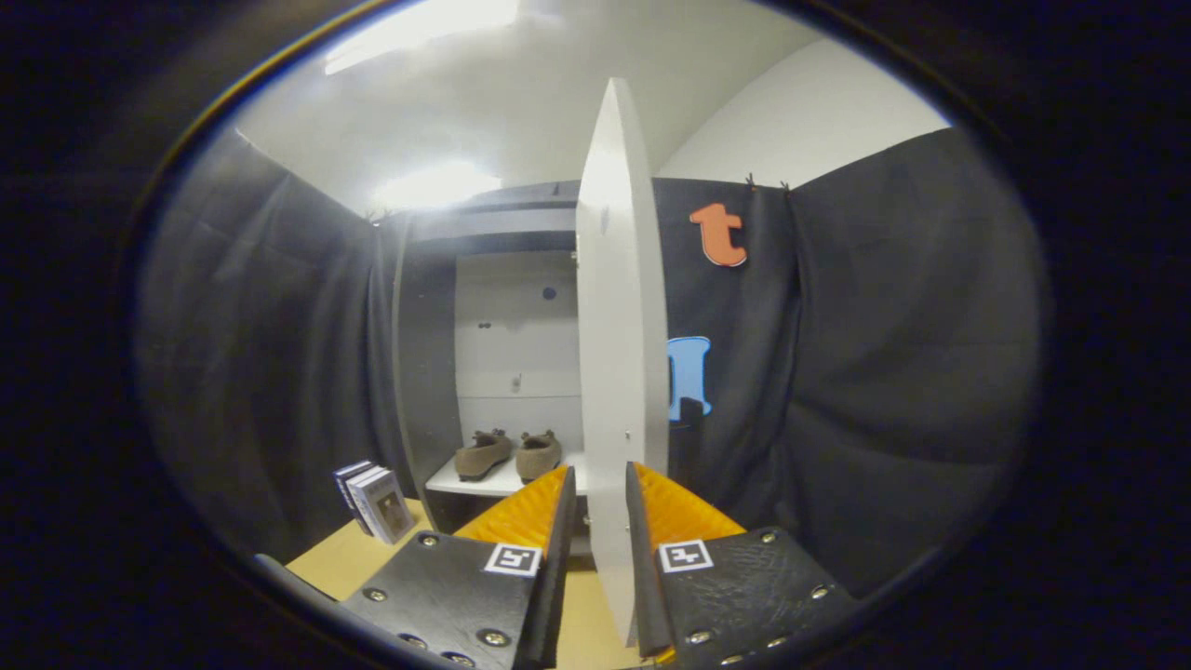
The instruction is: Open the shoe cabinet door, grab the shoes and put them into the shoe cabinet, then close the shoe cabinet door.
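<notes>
Standing edge-on at frame centre, the white cabinet door (616, 354) runs from the top down between the two fingers of the gripper (600, 489). Fingers sit on either side of the door's lower edge, close against it; whether both actually press on it I cannot tell. Left of the door, the open shoe cabinet (493, 307), pale inside. Pair of brown shoes (508, 454) side by side on its white shelf (484, 482), beyond the left finger. Lower left: small stack of books (376, 501) leaning on the wooden bench (349, 558), near the cabinet's dark side panel.
</notes>
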Available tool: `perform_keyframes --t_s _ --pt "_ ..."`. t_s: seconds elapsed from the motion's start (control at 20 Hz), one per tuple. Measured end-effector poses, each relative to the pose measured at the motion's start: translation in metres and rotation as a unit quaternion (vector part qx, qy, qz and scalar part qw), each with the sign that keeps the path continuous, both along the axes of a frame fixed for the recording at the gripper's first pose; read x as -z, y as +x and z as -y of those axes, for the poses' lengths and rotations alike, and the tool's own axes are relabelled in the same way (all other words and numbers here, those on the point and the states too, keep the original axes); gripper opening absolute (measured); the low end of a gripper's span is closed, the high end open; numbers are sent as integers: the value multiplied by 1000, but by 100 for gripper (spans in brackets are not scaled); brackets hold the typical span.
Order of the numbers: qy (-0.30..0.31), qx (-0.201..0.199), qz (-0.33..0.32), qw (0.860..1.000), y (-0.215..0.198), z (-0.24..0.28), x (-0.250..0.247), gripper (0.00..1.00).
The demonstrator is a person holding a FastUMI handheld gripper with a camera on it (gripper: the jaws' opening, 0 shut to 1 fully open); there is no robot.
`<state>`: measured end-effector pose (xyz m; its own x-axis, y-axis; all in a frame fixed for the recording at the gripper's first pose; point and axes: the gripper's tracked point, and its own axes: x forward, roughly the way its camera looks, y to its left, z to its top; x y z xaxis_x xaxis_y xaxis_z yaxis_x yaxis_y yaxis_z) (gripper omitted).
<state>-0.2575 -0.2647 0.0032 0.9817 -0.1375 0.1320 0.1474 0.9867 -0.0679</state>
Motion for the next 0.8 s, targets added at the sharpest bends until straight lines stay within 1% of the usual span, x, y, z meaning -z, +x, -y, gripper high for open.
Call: perform_keyframes --t_s 0.3,0.35,0.4,0.45,0.55,0.65,0.8 --pt "9 57 10 998 3 54 -7 32" --pt "12 62 8 998 5 60 -5 38" --pt "15 62 3 998 12 65 -3 39" --pt "18 62 -2 998 15 68 -1 43" --pt "21 60 -10 998 21 72 2 65" --pt "28 60 -6 998 26 74 0 77" --pt "35 54 -6 998 27 71 2 77"
